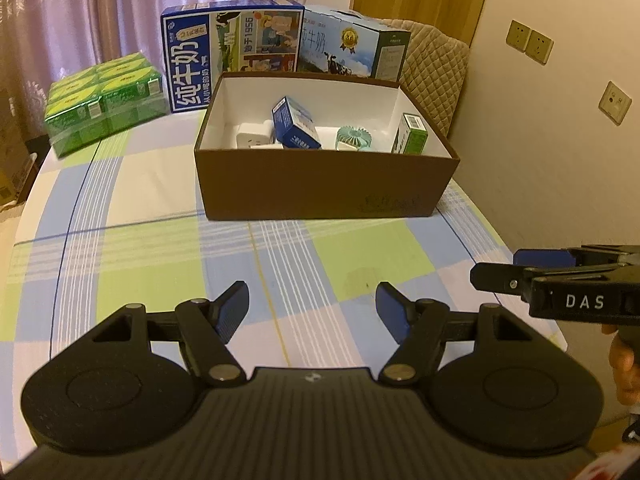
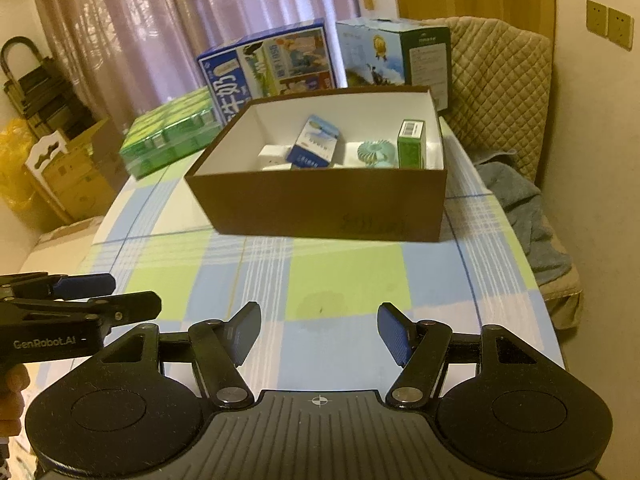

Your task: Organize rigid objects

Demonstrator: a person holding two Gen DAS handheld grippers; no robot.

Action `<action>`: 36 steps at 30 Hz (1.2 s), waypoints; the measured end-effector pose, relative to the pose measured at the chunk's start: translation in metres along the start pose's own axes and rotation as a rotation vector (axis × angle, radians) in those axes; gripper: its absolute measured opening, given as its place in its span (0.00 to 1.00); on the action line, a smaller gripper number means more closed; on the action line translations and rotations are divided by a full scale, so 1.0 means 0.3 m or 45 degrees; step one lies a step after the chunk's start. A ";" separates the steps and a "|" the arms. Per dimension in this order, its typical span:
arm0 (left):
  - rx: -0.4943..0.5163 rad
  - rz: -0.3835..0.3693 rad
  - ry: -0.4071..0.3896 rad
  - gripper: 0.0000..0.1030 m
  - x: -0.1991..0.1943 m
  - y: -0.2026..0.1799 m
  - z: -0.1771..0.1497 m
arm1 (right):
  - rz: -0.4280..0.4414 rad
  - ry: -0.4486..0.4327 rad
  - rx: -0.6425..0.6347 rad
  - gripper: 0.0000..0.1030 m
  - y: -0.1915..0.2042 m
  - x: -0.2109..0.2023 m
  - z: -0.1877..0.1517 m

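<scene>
A brown box [image 1: 320,184] with a white inside stands open on the checked tablecloth [image 1: 160,240], near the far side of the table. Inside it, from left to right, I count one white plug adapter [image 1: 254,138], one blue carton [image 1: 296,124] lying tilted, one small mint-green fan [image 1: 352,138] and one green carton [image 1: 412,134] standing upright. Behind the box are one green shrink-wrapped pack [image 1: 106,104] and two milk cases [image 1: 236,52]; the blue one shows "1956" and the characters 纯牛奶. The left gripper [image 1: 312,308] has its fingers spread apart and grasps nothing. The right gripper [image 2: 318,332] is the same, empty and spread, and carries "DAS" on its side; "GenRobot.AI" is on the left one.
</scene>
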State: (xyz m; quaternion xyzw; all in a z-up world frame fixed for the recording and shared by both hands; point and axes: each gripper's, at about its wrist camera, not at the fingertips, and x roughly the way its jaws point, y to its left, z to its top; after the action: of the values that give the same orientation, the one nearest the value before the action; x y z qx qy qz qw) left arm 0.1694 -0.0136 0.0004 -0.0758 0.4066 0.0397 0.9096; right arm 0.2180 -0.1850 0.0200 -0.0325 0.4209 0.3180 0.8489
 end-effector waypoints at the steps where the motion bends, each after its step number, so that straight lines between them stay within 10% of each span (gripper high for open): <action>1: -0.002 0.003 0.002 0.65 -0.006 -0.007 -0.009 | 0.006 0.003 -0.003 0.60 0.001 -0.003 -0.006; 36: -0.045 0.070 0.015 0.65 -0.138 -0.124 -0.177 | 0.074 0.049 -0.055 0.60 0.010 -0.116 -0.178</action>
State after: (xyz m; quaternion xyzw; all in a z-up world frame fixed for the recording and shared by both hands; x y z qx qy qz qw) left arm 0.1078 -0.0596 0.0001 -0.0807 0.4130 0.0715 0.9043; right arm 0.1638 -0.2177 0.0119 -0.0448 0.4309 0.3509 0.8302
